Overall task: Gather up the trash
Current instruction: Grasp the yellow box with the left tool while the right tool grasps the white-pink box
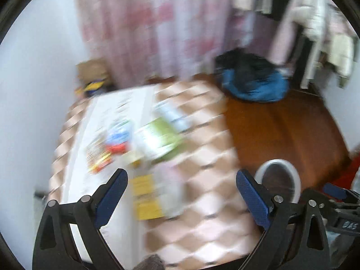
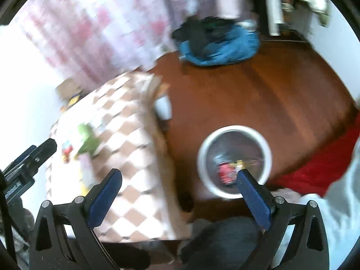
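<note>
Both views are blurred by motion. A table with a checkered cloth (image 1: 202, 139) carries trash: a green-and-white packet (image 1: 160, 138), a red and blue wrapper (image 1: 117, 139), a yellow packet (image 1: 146, 193). My left gripper (image 1: 181, 176) is open and empty above the table's near part. A white-rimmed trash bin (image 2: 234, 160) stands on the floor with a red wrapper (image 2: 226, 172) inside. My right gripper (image 2: 178, 176) is open and empty, between the table edge and the bin. The bin also shows in the left wrist view (image 1: 279, 180).
A blue and black bundle (image 2: 216, 42) lies on the wooden floor (image 2: 281, 94). Pink patterned curtains (image 1: 146, 27) hang behind the table. A white sheet (image 1: 105, 121) covers the table's left. A red cloth (image 2: 319, 168) lies at right. A cardboard box (image 1: 92, 69) sits in the corner.
</note>
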A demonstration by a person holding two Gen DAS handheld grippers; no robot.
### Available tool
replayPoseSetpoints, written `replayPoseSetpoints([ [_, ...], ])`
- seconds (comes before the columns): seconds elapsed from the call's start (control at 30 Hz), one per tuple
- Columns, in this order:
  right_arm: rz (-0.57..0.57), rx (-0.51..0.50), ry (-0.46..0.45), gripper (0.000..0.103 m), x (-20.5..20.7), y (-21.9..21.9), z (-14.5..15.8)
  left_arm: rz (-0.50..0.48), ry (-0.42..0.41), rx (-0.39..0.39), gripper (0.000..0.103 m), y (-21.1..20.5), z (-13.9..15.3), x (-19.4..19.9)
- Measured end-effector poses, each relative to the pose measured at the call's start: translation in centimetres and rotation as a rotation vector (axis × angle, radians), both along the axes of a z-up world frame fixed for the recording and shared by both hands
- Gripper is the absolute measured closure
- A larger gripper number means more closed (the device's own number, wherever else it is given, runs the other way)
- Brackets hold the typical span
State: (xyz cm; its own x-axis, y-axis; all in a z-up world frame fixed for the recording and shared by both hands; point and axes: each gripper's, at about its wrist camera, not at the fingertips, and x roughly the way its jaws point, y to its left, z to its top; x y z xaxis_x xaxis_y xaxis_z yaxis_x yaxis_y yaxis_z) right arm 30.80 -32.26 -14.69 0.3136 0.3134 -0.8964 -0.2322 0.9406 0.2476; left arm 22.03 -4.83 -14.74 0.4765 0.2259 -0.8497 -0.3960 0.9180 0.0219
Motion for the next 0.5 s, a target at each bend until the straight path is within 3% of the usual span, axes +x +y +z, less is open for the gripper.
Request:
replayPoseSetpoints([
  [0.13, 0.12, 0.057, 0.072, 0.0, -1.3, 8.5, -3.5, 0.161, 0.095, -0.006, 0.005, 6.5, -5.0, -3.9],
  [0.23, 0.202, 0.064, 0.12, 0.001, -2.2, 14.4, -6.7, 0.246, 0.152, 0.002, 0.005, 9.9, -8.2, -5.9],
  [0.33, 0.256, 0.058, 0.16, 0.002, -2.5, 20.0, -10.0, 0.305, 0.216, -0.04, 0.005, 12.9, -11.5, -7.5],
  [0.4, 0.269, 0.029, 0.162, 0.016, -2.1, 23.0, -11.7, 0.33, 0.24, -0.073, 0.005, 14.2, -13.2, -8.3],
  [0.5, 0.295, 0.003, 0.196, 0.018, -1.7, 26.2, -13.9, 0.334, 0.255, -0.078, 0.005, 14.6, -14.2, -8.5],
])
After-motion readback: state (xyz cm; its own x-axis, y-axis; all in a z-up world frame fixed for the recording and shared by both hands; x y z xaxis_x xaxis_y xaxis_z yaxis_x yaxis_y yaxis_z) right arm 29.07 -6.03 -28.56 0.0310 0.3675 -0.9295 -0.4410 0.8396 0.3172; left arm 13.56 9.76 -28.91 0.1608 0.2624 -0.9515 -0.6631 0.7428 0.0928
